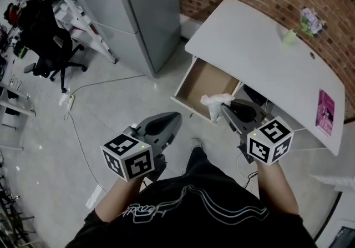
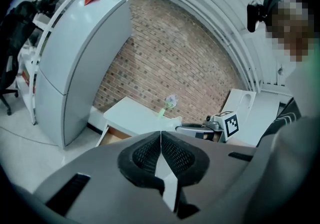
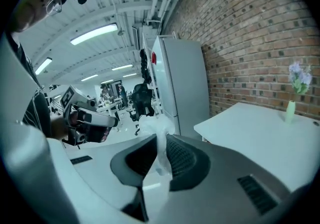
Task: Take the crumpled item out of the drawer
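Observation:
My right gripper (image 1: 226,109) is shut on a crumpled white plastic item (image 1: 215,104), holding it up at the front edge of the open wooden drawer (image 1: 208,83). In the right gripper view the crumpled item (image 3: 158,130) sticks up between the two dark jaw pads, pinched tight. My left gripper (image 1: 176,117) hovers over the floor left of the drawer with nothing in it. In the left gripper view its jaws (image 2: 160,135) meet with no gap. The drawer's bare brown bottom shows no other thing.
The white desk (image 1: 260,52) stands against a brick wall, with a small vase of flowers (image 1: 306,24) and a pink booklet (image 1: 325,111) on top. A grey fridge (image 1: 130,8) stands to the left. An office chair (image 1: 52,52) and a cable (image 1: 89,89) lie further left.

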The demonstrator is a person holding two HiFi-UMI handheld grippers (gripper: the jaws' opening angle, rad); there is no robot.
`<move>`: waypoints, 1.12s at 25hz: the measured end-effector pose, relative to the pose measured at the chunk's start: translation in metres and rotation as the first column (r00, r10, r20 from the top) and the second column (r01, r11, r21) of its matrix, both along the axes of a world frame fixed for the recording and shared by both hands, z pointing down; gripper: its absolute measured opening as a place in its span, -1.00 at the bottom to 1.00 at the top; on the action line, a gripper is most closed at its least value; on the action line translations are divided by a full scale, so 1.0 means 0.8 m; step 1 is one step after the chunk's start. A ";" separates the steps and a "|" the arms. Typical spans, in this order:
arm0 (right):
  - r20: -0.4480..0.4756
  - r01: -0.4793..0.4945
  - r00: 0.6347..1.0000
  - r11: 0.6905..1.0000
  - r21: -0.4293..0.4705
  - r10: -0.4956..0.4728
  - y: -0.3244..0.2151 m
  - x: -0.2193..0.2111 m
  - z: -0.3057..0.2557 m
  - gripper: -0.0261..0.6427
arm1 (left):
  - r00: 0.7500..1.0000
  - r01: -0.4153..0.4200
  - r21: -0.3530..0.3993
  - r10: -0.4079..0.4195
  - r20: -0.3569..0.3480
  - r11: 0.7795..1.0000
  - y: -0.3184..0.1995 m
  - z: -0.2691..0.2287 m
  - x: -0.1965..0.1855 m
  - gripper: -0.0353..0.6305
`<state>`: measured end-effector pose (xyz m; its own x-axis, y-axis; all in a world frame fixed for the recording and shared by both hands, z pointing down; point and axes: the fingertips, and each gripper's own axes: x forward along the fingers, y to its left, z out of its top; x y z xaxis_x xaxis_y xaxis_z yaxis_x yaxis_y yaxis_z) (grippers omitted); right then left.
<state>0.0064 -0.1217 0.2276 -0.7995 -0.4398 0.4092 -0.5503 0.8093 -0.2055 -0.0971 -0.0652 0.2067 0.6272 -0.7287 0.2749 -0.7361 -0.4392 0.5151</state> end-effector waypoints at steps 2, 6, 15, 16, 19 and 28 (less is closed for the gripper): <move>0.010 0.003 1.000 0.999 0.034 -0.003 0.019 0.002 -0.020 -0.69 | 1.000 -0.018 0.043 0.017 0.026 0.999 0.015 -0.020 0.005 -0.82; 0.037 0.001 0.999 0.997 0.072 -0.004 0.049 0.005 -0.054 -0.69 | 0.997 -0.035 0.102 0.028 0.067 0.994 0.039 -0.049 0.009 -0.82; 0.089 -0.007 0.996 0.997 0.076 0.000 0.082 0.012 -0.078 -0.69 | 0.996 -0.053 0.134 0.043 0.080 0.990 0.059 -0.071 0.017 -0.82; 0.092 -0.008 0.996 0.997 0.077 0.001 0.083 0.013 -0.076 -0.69 | 0.996 -0.057 0.135 0.046 0.083 0.989 0.059 -0.070 0.019 -0.82; 0.092 -0.010 0.996 0.997 0.075 0.003 0.087 0.015 -0.073 -0.69 | 0.995 -0.067 0.133 0.056 0.085 0.989 0.062 -0.067 0.024 -0.82; 0.093 -0.033 0.995 0.997 0.066 0.027 0.089 0.022 -0.067 -0.69 | 0.993 -0.081 0.126 0.069 0.098 0.989 0.057 -0.059 0.028 -0.82</move>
<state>0.0242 -0.0504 0.1742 -0.8182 -0.4883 0.3036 -0.5561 0.8062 -0.2020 -0.0749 -0.0193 0.1594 0.6578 -0.7135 0.2413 -0.7404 -0.5537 0.3811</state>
